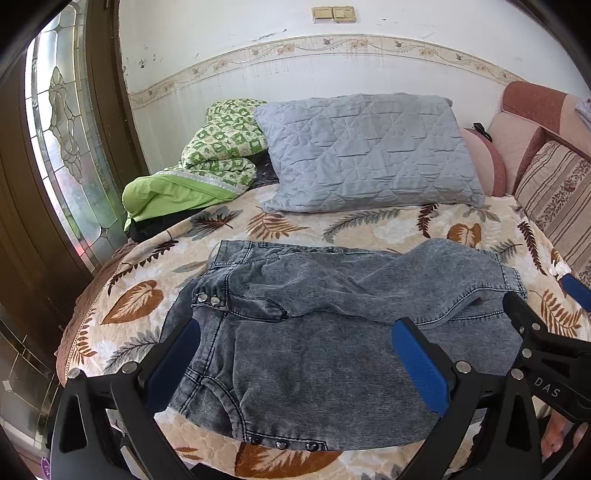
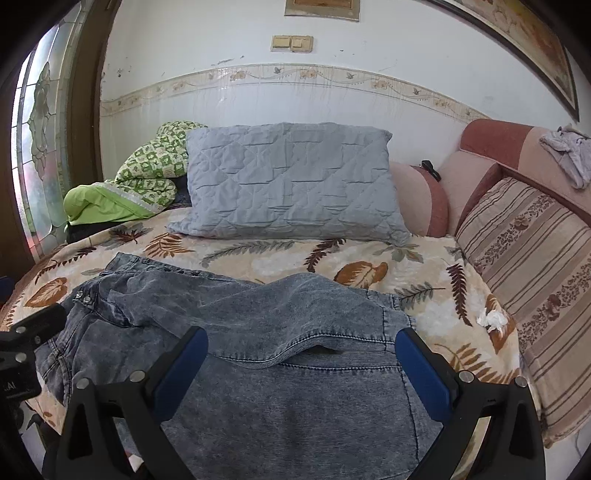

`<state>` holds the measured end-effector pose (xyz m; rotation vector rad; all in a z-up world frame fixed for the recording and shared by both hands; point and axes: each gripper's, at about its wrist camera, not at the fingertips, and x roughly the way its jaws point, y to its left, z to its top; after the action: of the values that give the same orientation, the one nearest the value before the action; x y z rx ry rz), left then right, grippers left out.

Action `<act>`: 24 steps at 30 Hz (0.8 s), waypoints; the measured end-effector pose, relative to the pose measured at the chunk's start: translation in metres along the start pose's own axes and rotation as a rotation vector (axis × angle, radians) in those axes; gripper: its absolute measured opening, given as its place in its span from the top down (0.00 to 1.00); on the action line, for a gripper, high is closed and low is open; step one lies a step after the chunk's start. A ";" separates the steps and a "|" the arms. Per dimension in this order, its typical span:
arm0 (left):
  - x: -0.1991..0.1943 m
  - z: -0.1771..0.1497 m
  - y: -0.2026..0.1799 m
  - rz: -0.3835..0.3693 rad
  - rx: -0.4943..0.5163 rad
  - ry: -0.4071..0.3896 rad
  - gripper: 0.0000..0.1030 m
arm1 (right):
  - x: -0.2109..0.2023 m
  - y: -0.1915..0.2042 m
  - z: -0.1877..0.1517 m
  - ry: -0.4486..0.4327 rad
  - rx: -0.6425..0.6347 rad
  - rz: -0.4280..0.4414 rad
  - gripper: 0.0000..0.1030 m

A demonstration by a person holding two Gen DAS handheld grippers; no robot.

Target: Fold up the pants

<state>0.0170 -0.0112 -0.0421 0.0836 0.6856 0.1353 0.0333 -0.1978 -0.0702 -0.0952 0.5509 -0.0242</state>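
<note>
Pants (image 1: 314,332), mottled grey denim, lie rumpled beneath 2 released hand-held grippers (image 1: 295,365) (image 2: 303,369).

a home bedroom: bed (image 2: 424,280), pillow (image 2: 288,184), quilt (image 2: 147,162).

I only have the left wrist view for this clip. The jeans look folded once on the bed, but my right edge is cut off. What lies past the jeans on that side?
Observer: A crumpled white tissue lies on the leaf-print bedspread, between the jeans and the striped cushion.
Operator: Is the right gripper holding denim?
Observer: No. The right gripper is open, fingers spread over the jeans' near folded edge, gripping nothing.
Operator: Anything on the sofa back?
Observer: Yes, a small pale grey garment is draped over its top.
Operator: And above the light switches?
Observer: The lower edge of a framed picture hangs there.
</note>
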 end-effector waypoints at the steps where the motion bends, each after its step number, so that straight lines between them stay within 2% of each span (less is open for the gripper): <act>1: 0.000 0.000 0.001 0.004 0.000 -0.001 0.00 | 0.003 -0.001 -0.003 -0.003 0.002 0.009 0.01; 9: 0.000 0.001 0.007 0.018 -0.013 -0.009 0.00 | 0.011 -0.001 -0.018 -0.038 -0.022 0.039 0.01; 24: 0.000 0.001 0.009 0.034 -0.007 -0.015 0.00 | 0.018 -0.012 -0.022 -0.041 0.000 0.017 0.01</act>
<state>0.0171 -0.0027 -0.0407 0.0897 0.6688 0.1690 0.0367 -0.2124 -0.0970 -0.0906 0.5110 -0.0054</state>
